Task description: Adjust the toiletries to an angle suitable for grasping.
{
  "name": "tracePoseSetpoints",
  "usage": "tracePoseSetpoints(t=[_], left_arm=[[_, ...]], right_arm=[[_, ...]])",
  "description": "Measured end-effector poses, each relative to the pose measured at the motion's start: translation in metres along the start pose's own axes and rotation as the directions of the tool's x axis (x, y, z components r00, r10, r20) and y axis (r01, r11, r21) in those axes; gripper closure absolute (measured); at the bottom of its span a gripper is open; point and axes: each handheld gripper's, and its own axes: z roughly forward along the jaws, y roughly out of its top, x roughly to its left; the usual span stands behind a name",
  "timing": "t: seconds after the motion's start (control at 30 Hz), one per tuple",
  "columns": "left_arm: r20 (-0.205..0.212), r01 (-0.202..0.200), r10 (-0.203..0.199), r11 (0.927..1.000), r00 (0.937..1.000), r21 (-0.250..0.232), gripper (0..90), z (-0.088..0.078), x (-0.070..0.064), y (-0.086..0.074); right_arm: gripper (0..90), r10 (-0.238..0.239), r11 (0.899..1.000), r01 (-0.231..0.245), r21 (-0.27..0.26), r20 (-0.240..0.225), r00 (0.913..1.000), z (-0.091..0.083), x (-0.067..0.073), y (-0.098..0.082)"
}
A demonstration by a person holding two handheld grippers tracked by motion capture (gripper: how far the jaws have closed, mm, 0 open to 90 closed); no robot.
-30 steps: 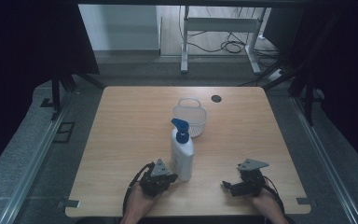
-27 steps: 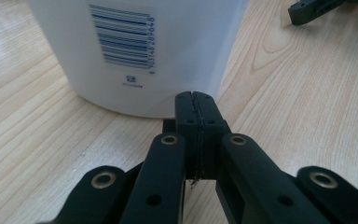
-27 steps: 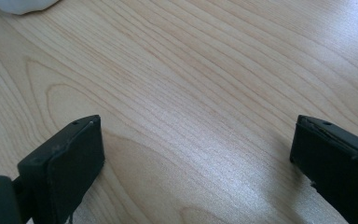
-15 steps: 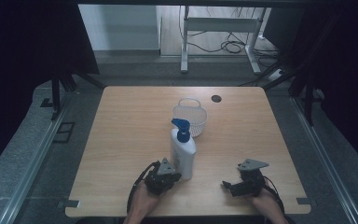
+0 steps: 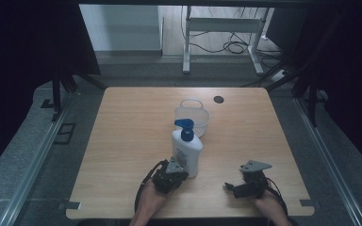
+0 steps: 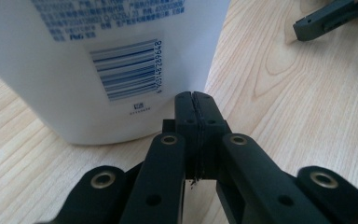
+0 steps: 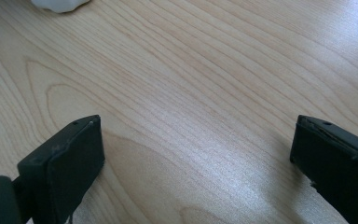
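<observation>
The white pump bottle [image 5: 187, 153] stands upright on the wooden table [image 5: 122, 141], just in front of the white basket [image 5: 192, 116]. The left gripper [image 6: 193, 100] sits just beside the bottle's base, jaws pressed together with nothing between them. The right gripper [image 7: 193, 154], well to the right of the bottle, rests with jaws spread wide over bare wood, holding nothing.

- Wooden table [image 5: 122, 141]: light grain, rectangular top, dark round port [image 5: 218, 99] near its far edge.
- Clear plastic basket [image 5: 192, 116]: round, upright, standing on the table's far half, near the port.
- Grey floor [image 5: 28, 155]: surrounds the table.
- White metal frame [image 5: 219, 26]: stands on the floor beyond the table, with loose dark cables [image 5: 231, 46] beneath it.
- Dark curtains [image 5: 23, 42]: hang at both sides.
</observation>
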Motion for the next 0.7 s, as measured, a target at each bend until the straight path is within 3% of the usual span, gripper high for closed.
tracePoseSetpoints(t=[0.4,0.7], left_arm=[[0.003,0.008,-0.008,1.0000,1.0000,-0.004,88.6,0.004,0.000,0.006],[0.000,-0.005,0.005,0.9999,1.0000,-0.009,85.6,-0.017,0.000,-0.001]], right_arm=[[2.2,-0.001,1.000,0.001,0.000,0.000,1.0000,0.000,0.000,0.000],[2.2,-0.001,1.000,0.001,0.000,0.000,1.0000,0.000,0.000,0.000]])
